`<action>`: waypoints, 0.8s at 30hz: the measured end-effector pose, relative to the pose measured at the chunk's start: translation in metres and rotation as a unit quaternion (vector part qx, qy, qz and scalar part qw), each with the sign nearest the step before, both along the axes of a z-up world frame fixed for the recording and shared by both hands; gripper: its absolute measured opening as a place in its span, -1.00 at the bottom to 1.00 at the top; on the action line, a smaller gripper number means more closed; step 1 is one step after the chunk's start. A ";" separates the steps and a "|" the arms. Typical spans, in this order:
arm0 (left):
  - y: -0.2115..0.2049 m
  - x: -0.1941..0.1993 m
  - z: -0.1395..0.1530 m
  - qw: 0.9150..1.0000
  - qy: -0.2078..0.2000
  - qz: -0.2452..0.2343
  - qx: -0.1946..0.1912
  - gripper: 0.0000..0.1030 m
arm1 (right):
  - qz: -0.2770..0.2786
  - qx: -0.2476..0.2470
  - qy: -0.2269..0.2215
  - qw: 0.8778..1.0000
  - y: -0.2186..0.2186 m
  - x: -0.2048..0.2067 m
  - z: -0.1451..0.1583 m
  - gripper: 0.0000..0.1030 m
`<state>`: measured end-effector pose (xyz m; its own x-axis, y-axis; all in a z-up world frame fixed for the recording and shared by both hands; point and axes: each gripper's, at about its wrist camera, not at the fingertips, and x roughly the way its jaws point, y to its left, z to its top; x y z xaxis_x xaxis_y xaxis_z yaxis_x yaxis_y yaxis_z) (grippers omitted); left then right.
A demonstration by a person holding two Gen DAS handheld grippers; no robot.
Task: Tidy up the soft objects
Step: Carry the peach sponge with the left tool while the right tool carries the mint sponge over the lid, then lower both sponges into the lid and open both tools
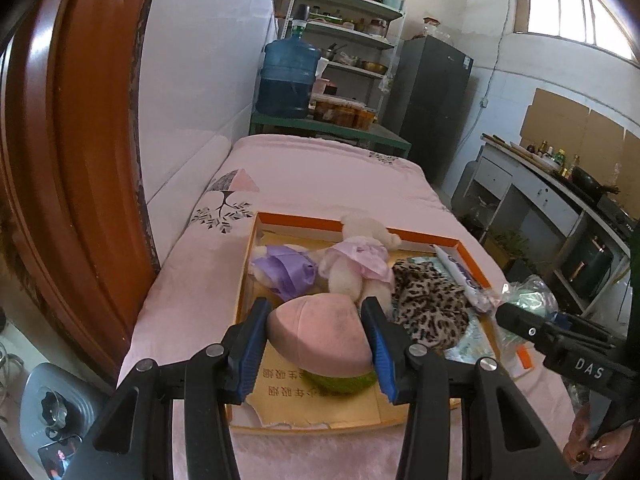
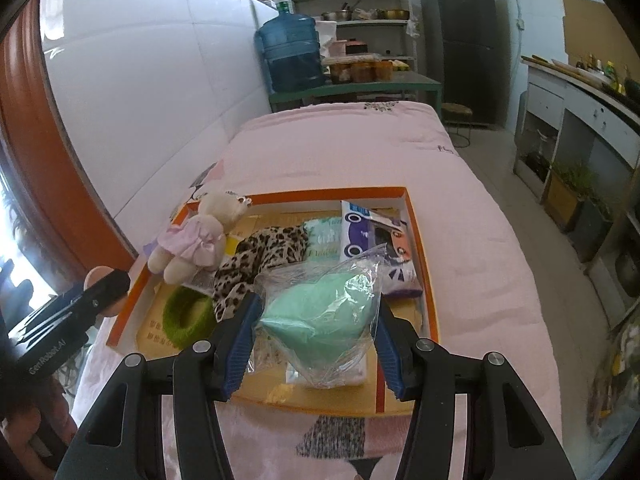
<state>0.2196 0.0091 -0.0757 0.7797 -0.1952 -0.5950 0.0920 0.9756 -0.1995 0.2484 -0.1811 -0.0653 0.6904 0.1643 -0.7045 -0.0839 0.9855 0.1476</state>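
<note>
My left gripper [image 1: 316, 304] is shut on a pink rounded soft pad [image 1: 316, 336], held over the near left part of an orange-rimmed cardboard tray [image 1: 404, 238] on the pink bed. Under the pad a green fuzzy ring [image 2: 186, 314] lies in the tray. My right gripper [image 2: 317, 300] is shut on a clear plastic bag with a mint-green soft piece [image 2: 320, 320], held over the tray's near right. The tray also holds a bear in a pink dress [image 2: 196, 236], a purple-dressed toy [image 1: 286, 270], a leopard-print cloth [image 2: 260, 256] and a printed packet [image 2: 372, 232].
The pink bedspread [image 2: 360, 148] stretches beyond the tray. A white wall [image 2: 160, 100] and a brown door frame [image 1: 80, 160] run along the left. A blue water jug [image 1: 288, 76], shelves, a dark fridge [image 2: 460, 40] and a kitchen counter [image 1: 540, 188] stand beyond and to the right.
</note>
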 end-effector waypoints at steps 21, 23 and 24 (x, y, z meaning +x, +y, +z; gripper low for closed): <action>0.005 0.034 -0.030 0.999 0.030 0.016 0.014 -0.08 | 0.009 0.002 0.011 1.000 0.002 0.038 -0.018 0.09; 0.005 0.035 -0.033 0.999 0.033 0.016 0.015 -0.08 | 0.010 0.002 0.015 1.000 0.003 0.041 -0.022 0.09; 0.005 0.036 -0.034 0.999 0.034 0.016 0.016 -0.08 | 0.010 0.001 0.016 1.000 0.003 0.041 -0.024 0.09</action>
<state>0.2555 0.0140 -0.1095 0.7429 -0.1510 -0.6522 0.0474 0.9836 -0.1738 0.2896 -0.1776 -0.0892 0.6645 0.1800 -0.7253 -0.0990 0.9832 0.1533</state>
